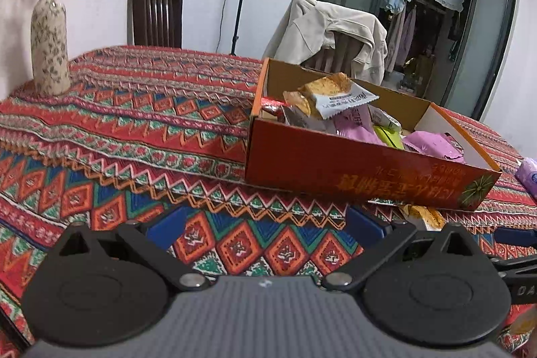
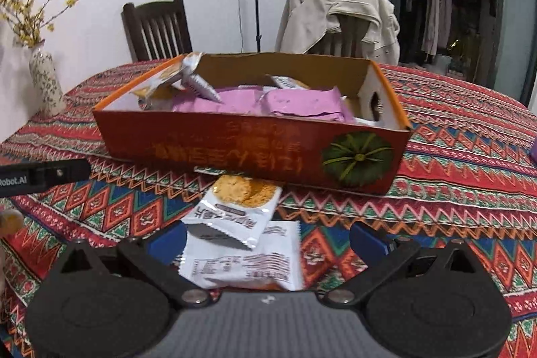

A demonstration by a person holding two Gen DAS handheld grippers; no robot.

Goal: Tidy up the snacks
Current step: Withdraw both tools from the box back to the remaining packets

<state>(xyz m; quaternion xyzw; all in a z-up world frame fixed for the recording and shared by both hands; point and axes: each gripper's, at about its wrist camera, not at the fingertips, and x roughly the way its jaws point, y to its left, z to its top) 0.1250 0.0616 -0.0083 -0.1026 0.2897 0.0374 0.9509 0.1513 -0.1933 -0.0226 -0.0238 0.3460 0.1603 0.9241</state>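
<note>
Patterned red cloth over the tabletop (image 2: 470, 130); orange cardboard box (image 2: 251, 153) near its middle, already heaped with pink and white snack packets (image 2: 302, 103); most of the sorting judged done; two white packets (image 2: 235, 213) left on the cloth against the box's near wall, a purple one (image 1: 528, 173) toward the right edge; right tongs (image 2: 268, 240) spread wide around the white pair, gripping nothing; left tongs (image 1: 265, 223) wide apart, empty, over bare cloth.

Dim, even indoor light, perhaps from overhead; soft shadows, strong fisheye bending at edges, slight motion blur.
</note>
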